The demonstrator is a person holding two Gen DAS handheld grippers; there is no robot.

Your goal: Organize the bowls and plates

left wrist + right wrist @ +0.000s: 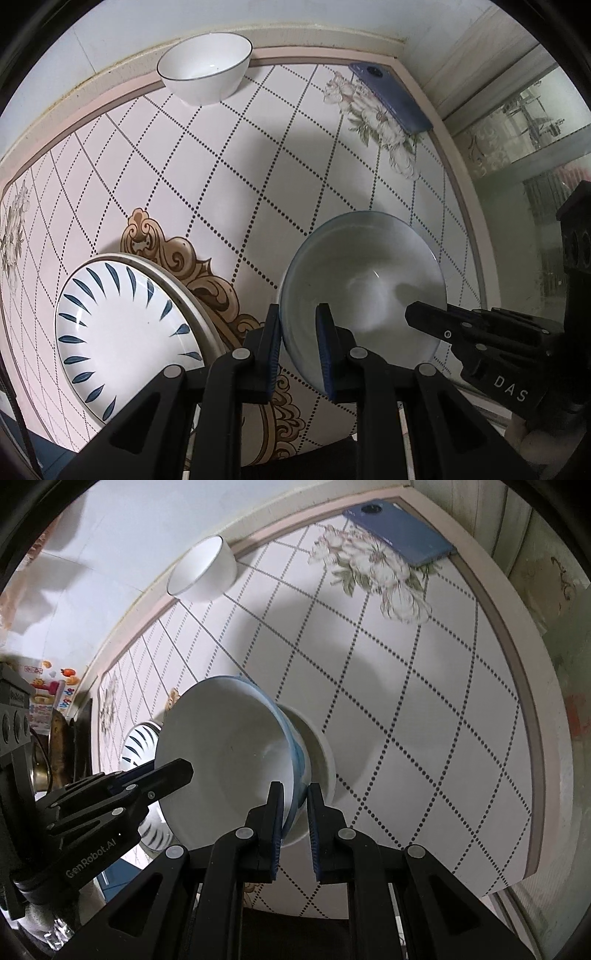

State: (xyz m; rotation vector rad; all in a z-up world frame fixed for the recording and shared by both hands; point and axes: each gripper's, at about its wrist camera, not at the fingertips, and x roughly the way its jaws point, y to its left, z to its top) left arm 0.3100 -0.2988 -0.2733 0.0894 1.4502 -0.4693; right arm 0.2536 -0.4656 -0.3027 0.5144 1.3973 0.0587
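A pale blue-rimmed bowl (pixel 364 273) is held above the tiled table by both grippers. My left gripper (pixel 301 341) is shut on its near-left rim. My right gripper (pixel 295 814) is shut on its right rim, over a second white bowl (pixel 321 753) nested under it. In the left wrist view the right gripper (pixel 436 325) reaches into the bowl from the right. A white plate with blue leaf marks (pixel 125 332) lies at the left on another plate. A small white bowl (pixel 207 66) stands at the far edge; it also shows in the right wrist view (pixel 203 570).
A blue phone (pixel 391 96) lies at the table's far right corner, also in the right wrist view (pixel 399 531). The table (pixel 258 166) has a pink raised edge and a wall behind it. A glass-fronted cabinet stands to the right.
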